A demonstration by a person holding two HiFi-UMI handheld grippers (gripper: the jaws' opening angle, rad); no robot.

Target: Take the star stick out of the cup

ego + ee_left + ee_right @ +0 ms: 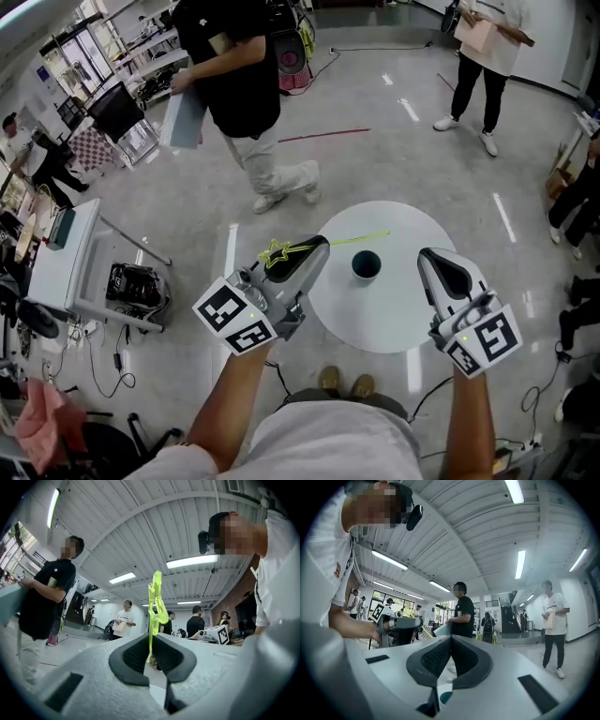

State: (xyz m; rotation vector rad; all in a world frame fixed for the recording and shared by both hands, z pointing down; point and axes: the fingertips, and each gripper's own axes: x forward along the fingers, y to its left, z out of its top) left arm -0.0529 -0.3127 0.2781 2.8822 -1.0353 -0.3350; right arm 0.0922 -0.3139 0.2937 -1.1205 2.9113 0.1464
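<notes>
Star stick (277, 251) held by left tool (317, 247), cup (366, 266) alongside.

1. Star stick (356, 238): thin neon yellow-green rod with an outlined star at one end. The closed jaws of your left gripper (317, 249) pinch it close to the star.
2. It's out of the cup, lying roughly level above the white table (403, 319). The star end is at your left, the bare tip points right and away.
3. Cup (366, 266): small, dark, round, teal inside. It stands upright on the table, near the stick but not touching it.
</notes>
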